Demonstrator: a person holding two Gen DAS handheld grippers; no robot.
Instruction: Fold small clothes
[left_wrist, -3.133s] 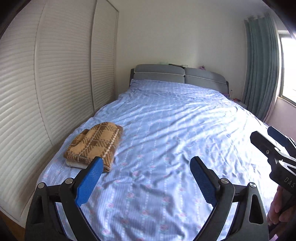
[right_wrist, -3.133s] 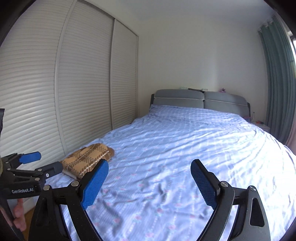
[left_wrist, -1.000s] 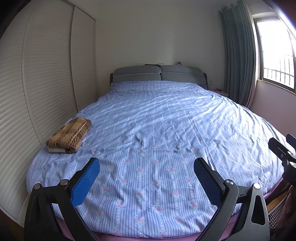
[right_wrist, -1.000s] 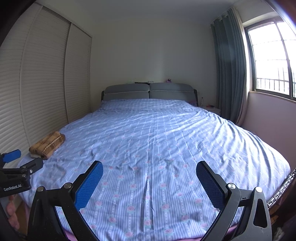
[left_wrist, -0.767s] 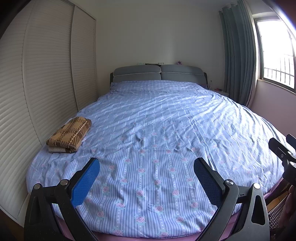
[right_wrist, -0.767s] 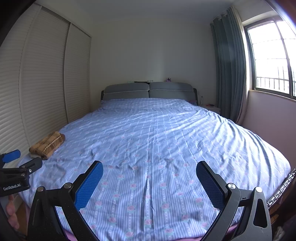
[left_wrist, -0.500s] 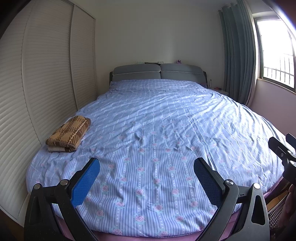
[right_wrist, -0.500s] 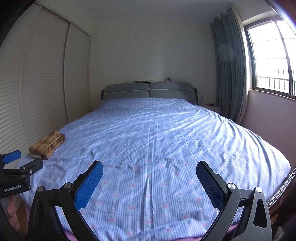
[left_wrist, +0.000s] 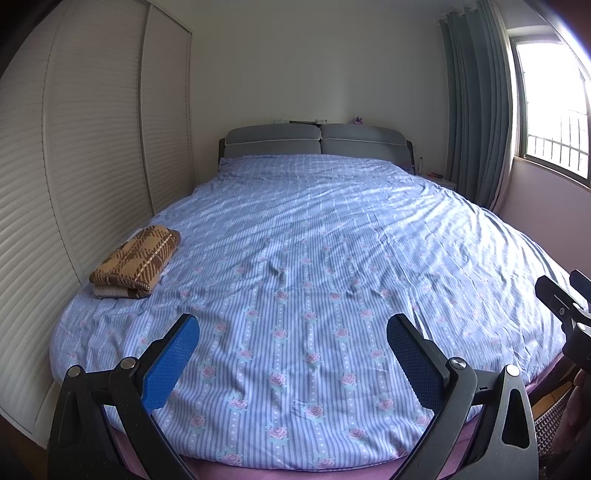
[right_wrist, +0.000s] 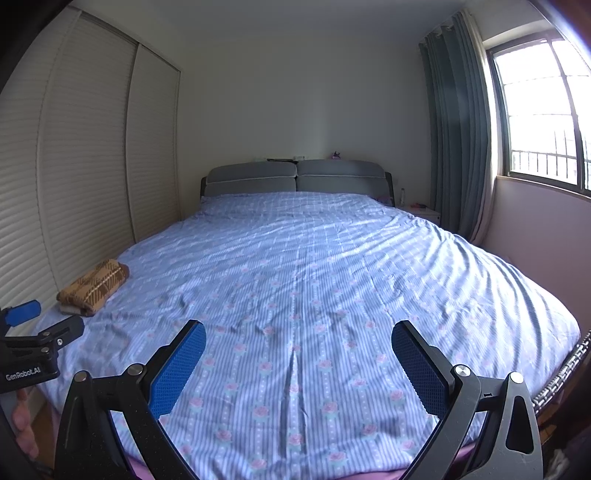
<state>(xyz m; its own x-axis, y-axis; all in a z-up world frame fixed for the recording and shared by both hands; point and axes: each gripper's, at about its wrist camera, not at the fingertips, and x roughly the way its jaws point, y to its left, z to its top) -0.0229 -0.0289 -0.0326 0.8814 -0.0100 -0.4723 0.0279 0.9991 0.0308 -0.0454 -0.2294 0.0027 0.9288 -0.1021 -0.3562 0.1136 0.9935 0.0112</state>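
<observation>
Well back from the foot of the bed (left_wrist: 295, 258), both grippers hang in the air with nothing between their blue pads. The left gripper (left_wrist: 293, 360) has its jaws spread wide, and so does the right gripper (right_wrist: 298, 363). A folded brown plaid garment (left_wrist: 136, 261) lies on a pale folded piece at the near left edge of the blue striped bedspread, beside the slatted wardrobe doors (left_wrist: 74, 166). A grey headboard (right_wrist: 295, 179) stands far off.
</observation>
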